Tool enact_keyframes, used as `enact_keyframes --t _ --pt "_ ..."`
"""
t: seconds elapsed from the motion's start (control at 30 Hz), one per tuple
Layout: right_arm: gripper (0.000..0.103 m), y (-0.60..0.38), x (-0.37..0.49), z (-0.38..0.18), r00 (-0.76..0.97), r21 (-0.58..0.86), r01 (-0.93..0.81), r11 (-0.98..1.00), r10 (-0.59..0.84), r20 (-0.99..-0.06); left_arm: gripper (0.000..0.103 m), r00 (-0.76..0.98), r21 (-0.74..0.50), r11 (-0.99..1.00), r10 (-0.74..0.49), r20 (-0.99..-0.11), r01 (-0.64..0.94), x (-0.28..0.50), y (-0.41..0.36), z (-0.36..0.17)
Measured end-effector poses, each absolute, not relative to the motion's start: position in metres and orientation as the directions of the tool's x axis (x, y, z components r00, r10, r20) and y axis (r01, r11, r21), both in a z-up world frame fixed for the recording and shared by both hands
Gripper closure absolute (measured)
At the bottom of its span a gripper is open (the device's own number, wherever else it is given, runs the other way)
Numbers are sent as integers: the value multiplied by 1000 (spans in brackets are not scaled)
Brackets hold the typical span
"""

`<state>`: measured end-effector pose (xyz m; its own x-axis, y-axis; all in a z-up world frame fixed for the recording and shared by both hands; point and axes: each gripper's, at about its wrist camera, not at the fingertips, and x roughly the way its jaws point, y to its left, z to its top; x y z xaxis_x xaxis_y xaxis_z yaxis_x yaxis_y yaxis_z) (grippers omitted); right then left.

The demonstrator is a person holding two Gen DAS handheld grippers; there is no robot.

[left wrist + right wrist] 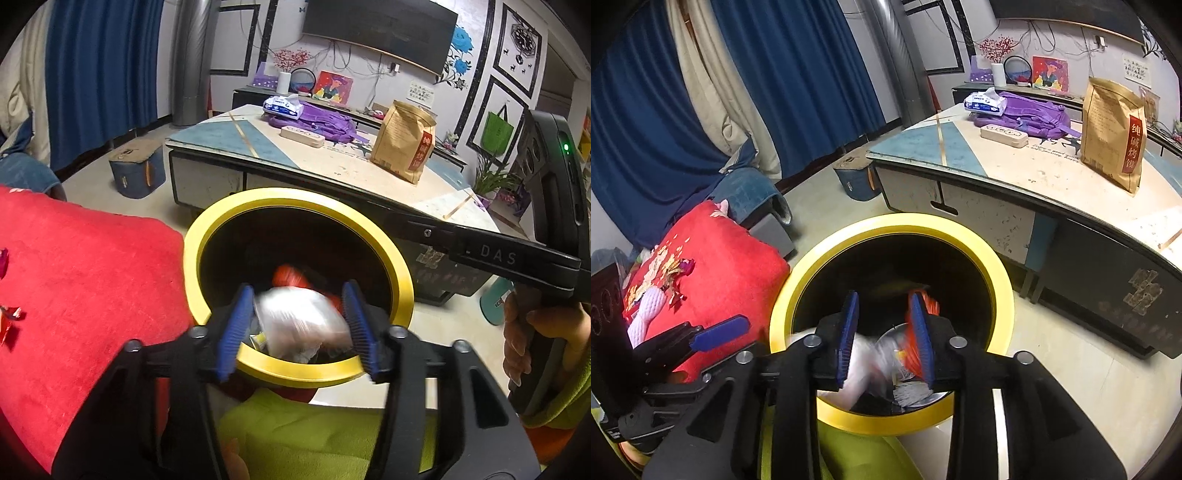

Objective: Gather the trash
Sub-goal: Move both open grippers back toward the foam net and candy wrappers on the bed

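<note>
A black bin with a yellow rim [295, 195] [897, 221] stands right under both grippers. My left gripper [297, 290] hangs over its mouth with the jaws apart. A blurred clear plastic wrapper [303, 321] sits loose between the blue pads, over orange-red trash [288, 277] inside the bin. My right gripper [884, 297] is also open over the bin. An orange wrapper [910, 354] shows beside its right pad and a blurred white piece [864, 365] lies below the gap. Each gripper appears at the edge of the other's view.
A red cushion [731, 266] with small scraps [11, 314] on it touches the bin's left side. Behind the bin is a low table [332, 173] with a brown paper bag [402, 144], a purple backpack and a tissue pack. A hand [532, 332] holds the right gripper.
</note>
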<state>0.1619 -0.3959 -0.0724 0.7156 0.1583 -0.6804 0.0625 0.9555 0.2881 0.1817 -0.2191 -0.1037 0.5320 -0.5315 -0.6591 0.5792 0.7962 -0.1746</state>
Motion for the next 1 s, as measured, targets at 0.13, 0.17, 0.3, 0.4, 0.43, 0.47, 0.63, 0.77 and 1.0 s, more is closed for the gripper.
enact_keyframes --t 0.13,0.17,0.3,0.4,0.43,0.47,0.63,0.77,1.0 --pt "67 -396 161 -71 721 281 64 958 151 -677 39 554 -172 804 -529 -643 569 178 -211 -97" --pt "67 -396 161 -70 723 276 63 959 147 -675 34 564 -170 809 -526 -636 563 177 -208 -95" --pt "56 -393 157 -63 746 255 61 965 126 -654 12 606 -172 827 -517 -604 535 173 -197 -84" --pt "49 -388 153 -56 768 226 45 973 111 -631 11 636 -180 841 -509 -580 510 171 -187 -75" --pt "46 -385 151 -53 778 214 36 976 107 -619 11 646 -179 848 -502 -575 499 171 -183 -72" --pt "45 -383 150 -50 785 206 29 978 106 -611 11 654 -179 852 -497 -571 491 171 -180 -70" --pt "31 -372 143 -37 817 166 -4 986 99 -568 11 691 -177 876 -466 -553 448 168 -163 -61" --pt "24 -359 136 -26 844 137 -36 990 103 -527 11 720 -183 893 -442 -535 412 167 -149 -53" --pt "10 -336 122 -9 886 95 -87 992 120 -448 11 776 -158 923 -382 -503 352 162 -123 -35"
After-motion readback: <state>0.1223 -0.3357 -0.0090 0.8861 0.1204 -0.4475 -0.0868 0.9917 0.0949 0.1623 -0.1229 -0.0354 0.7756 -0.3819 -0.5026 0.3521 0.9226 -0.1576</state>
